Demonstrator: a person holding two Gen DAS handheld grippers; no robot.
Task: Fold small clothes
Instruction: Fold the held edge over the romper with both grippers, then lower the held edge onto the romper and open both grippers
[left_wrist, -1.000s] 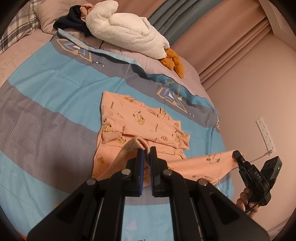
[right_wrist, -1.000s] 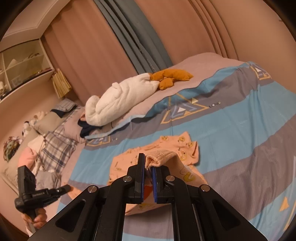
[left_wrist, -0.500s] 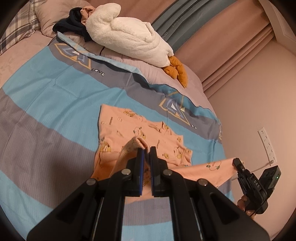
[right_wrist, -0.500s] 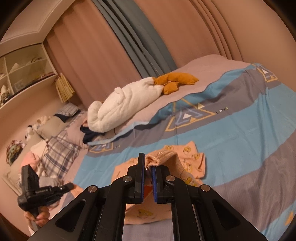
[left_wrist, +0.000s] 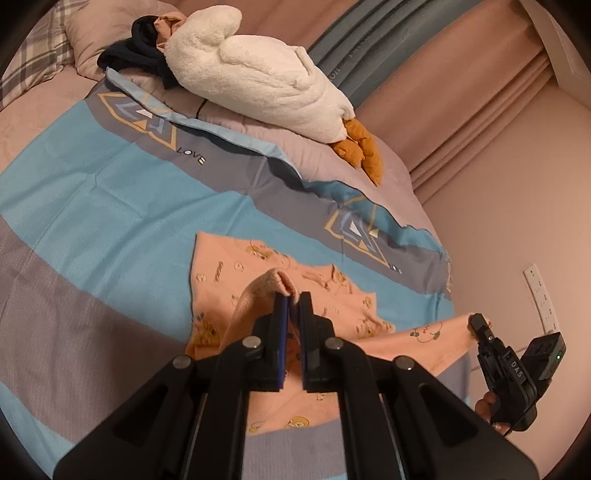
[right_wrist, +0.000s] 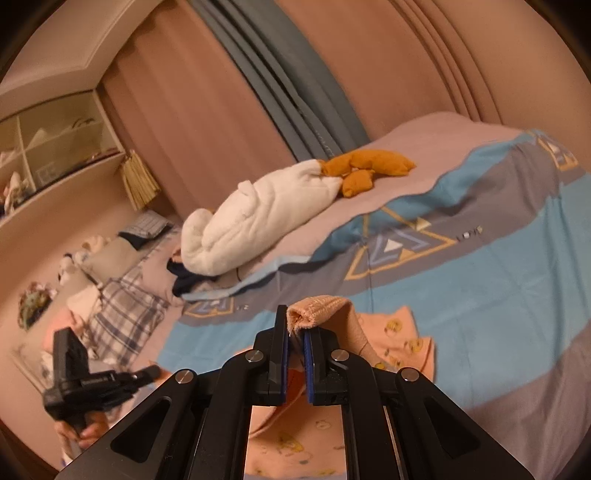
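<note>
Two tools are gripping one garment's raised hem
Both the left tool (left_wrist: 291, 295) and right tool (right_wrist: 295, 332) are pinching the peach garment (left_wrist: 229, 280); its flat half is lying ahead, mid-frame, on the bed (left_wrist: 110, 206).

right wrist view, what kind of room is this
Most likely a home bedroom: a made bed with a striped duvet, pillows at its head, a plush goose lying on it, and floor-length curtains behind.
</note>
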